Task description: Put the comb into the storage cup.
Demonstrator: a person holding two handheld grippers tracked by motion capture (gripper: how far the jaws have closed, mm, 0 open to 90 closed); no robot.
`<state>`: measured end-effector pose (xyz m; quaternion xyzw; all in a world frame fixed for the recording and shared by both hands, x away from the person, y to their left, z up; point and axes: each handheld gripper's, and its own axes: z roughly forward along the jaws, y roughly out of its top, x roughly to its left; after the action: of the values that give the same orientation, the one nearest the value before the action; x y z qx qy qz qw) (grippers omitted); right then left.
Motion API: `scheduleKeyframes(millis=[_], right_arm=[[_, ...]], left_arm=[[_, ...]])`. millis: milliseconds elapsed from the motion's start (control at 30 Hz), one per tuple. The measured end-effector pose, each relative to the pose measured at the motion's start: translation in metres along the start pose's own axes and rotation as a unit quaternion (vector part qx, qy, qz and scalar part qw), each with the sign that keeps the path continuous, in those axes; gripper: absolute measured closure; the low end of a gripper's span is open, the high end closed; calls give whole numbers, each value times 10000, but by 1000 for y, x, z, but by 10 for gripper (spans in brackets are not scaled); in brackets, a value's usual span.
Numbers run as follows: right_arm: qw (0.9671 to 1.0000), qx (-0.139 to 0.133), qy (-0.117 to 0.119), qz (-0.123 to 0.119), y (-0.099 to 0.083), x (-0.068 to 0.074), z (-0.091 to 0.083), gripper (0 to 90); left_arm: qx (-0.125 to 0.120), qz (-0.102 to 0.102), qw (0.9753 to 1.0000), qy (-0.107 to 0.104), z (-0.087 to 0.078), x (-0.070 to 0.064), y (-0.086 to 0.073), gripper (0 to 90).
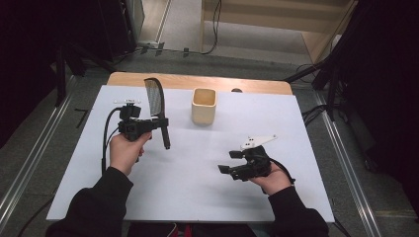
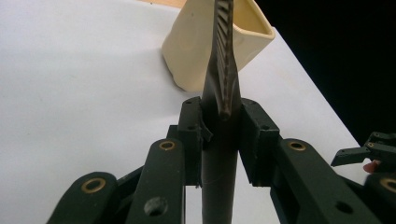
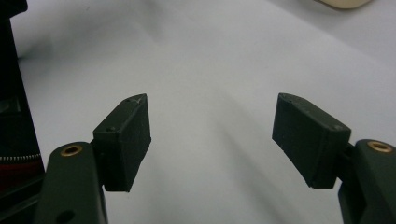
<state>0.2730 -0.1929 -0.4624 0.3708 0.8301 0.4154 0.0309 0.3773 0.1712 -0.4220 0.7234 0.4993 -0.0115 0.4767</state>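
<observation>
My left gripper (image 1: 160,123) is shut on the black handle of a slotted turner (image 1: 154,97), which stands upright above the table with its pale slotted blade at the top. In the left gripper view the jaws (image 2: 222,135) clamp the handle, and the turner's blade (image 2: 223,60) rises edge-on in front of a cream square cup (image 2: 196,51). That cup (image 1: 203,105) stands upright at the table's far middle, just right of the turner. My right gripper (image 1: 229,162) hovers open and low at the near right, and between its jaws (image 3: 212,135) lies only bare white surface.
A white sheet (image 1: 197,177) covers the table, with a wooden edge (image 1: 197,81) showing at the back. Dark stands and cables (image 1: 326,74) flank the table on the floor. The cup's base (image 3: 343,3) peeks in at the top of the right gripper view.
</observation>
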Motion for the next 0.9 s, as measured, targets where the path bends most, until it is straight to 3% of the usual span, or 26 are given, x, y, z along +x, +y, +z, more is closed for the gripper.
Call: scheduleKeyframes(millis=[333, 500, 900], right_arm=[[9997, 146, -146, 96, -19, -6, -12, 261], [9995, 51, -129, 269, -29, -11, -20, 261], [9992, 20, -244, 327, -41, -15, -31, 252]], left_arm=[[-49, 17, 10000, -50, 3, 0, 5, 729], [-27, 99, 9999, -53, 7, -3, 10, 729], [-27, 168, 9996, -228, 17, -10, 23, 729]])
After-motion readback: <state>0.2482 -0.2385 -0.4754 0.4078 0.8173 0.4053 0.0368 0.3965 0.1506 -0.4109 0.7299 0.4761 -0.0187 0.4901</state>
